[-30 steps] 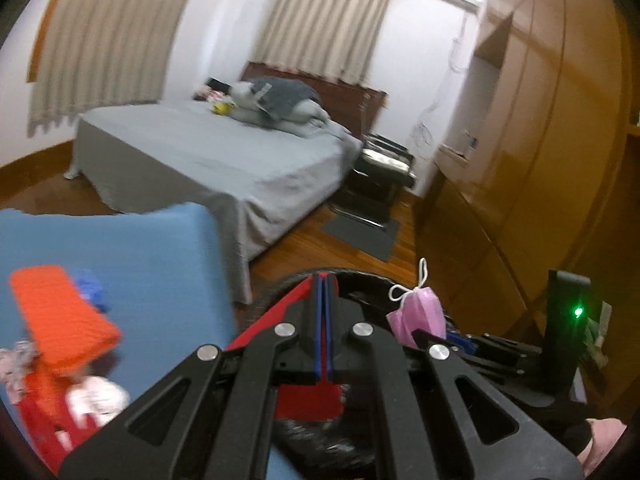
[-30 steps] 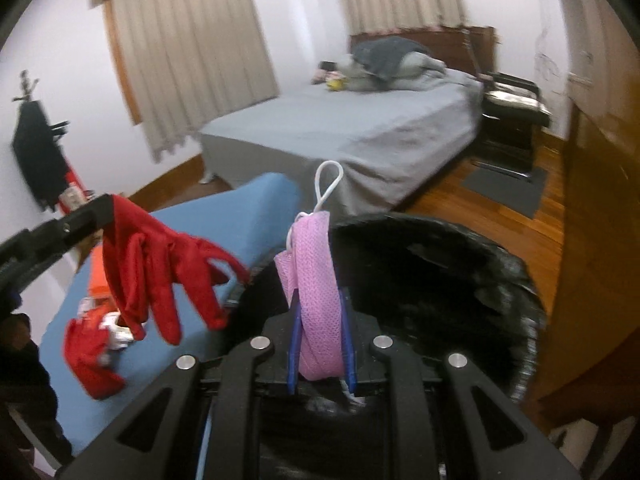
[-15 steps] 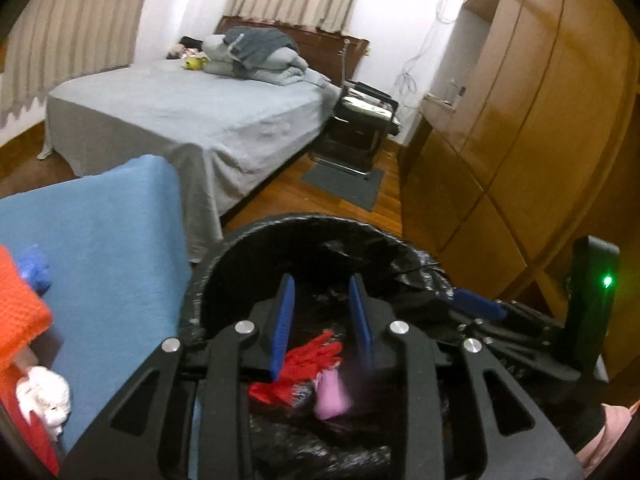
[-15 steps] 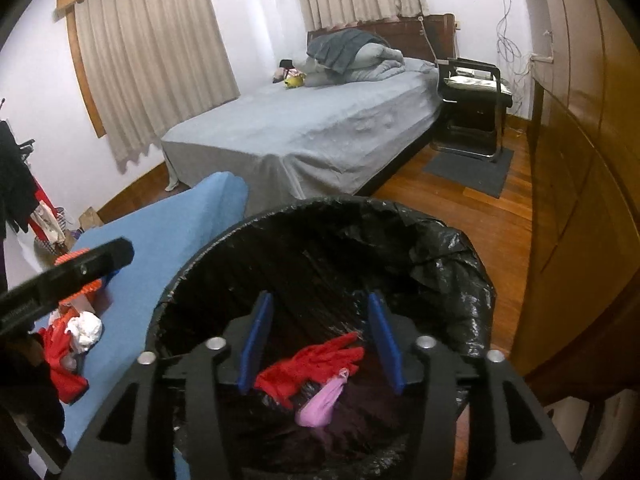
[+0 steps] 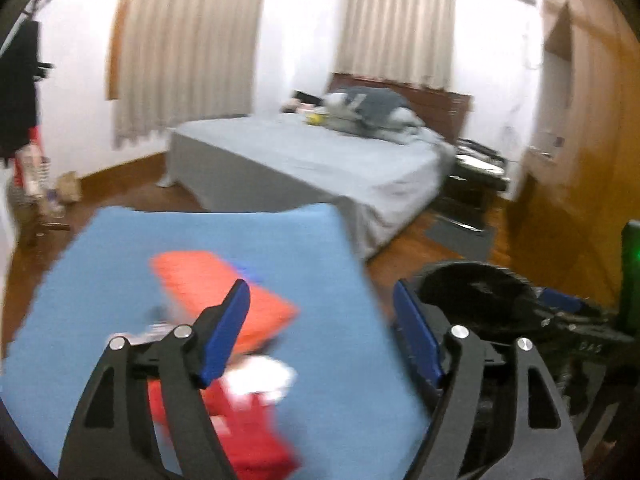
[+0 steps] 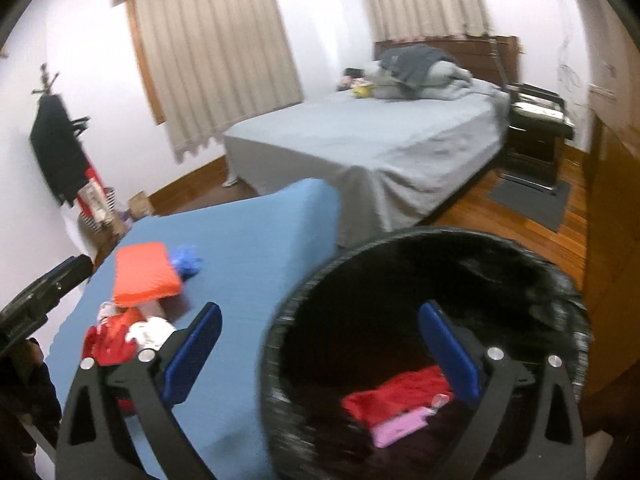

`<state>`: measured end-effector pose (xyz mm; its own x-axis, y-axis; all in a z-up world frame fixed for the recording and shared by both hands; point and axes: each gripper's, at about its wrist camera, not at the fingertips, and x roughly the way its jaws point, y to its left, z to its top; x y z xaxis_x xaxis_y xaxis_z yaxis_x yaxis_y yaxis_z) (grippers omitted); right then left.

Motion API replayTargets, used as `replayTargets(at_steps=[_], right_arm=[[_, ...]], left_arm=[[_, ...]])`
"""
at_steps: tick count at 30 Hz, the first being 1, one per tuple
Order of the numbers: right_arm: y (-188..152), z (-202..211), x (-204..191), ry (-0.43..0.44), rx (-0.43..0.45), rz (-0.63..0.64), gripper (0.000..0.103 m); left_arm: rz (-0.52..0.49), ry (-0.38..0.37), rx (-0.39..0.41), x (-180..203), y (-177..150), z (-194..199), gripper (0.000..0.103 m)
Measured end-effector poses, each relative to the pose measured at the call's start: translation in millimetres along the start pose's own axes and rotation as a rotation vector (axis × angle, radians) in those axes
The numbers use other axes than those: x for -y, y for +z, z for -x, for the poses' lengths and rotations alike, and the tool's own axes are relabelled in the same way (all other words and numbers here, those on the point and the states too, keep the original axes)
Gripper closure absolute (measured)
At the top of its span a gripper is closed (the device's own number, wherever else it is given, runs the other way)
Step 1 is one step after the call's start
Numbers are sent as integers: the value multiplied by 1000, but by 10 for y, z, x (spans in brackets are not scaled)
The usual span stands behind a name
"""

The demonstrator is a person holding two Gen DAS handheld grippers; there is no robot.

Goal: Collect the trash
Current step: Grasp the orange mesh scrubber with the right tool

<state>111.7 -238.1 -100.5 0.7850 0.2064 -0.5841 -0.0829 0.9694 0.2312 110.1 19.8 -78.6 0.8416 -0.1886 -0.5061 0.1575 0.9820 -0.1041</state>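
A black-lined trash bin [image 6: 500,264] stands beside the blue-covered table [image 6: 248,240]. Inside it lie a red glove [image 6: 396,392] and a pink face mask [image 6: 400,424]. My right gripper [image 6: 320,307] hangs over the bin's left rim, its jaws opening with nothing between them. My left gripper [image 5: 320,286] is over the table's right part, jaws also opening and empty; the bin [image 5: 472,288] lies to its right. On the table rest an orange block [image 6: 144,276], a blue crumpled item [image 6: 186,264] and a red and white heap [image 6: 120,332].
A grey bed [image 6: 380,148] stands behind the table, with a black chair [image 6: 536,120] beside it. Wooden wardrobes [image 6: 612,208] line the right wall, close to the bin. A coat rack [image 6: 56,148] stands at the far left wall.
Both grippers let go of the red glove and the pink mask, which now lie in the bin, and opened wide. The left gripper swung left from the bin to the table.
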Motion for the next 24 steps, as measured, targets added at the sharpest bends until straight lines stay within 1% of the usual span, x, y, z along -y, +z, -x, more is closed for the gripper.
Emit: replayTargets(at_steps=[5,9,14,18,23,24], right_arm=[[53,-300,-496,78,-17,66,6],[118,-531,-909,149,-30,114,7],[157,-829,-1412,248,-68,158,13],[101,-1087,-1740,303,-132,185,17],[-79,-1321,-1945,316,-201,230,21],[-99,-1354,-1947,315,-212,236,26]], left_arm=[[54,144,-8,-611,-48,83,30],[91,220,-18,-986,-53,111,31],[118,282,-31,-1274,-74,117,31],[137,308,-32,-1424,-84,106,32],[153,329,-41,-1598,-142,84,33],[159,331,-45,-1634,-151,72,33]])
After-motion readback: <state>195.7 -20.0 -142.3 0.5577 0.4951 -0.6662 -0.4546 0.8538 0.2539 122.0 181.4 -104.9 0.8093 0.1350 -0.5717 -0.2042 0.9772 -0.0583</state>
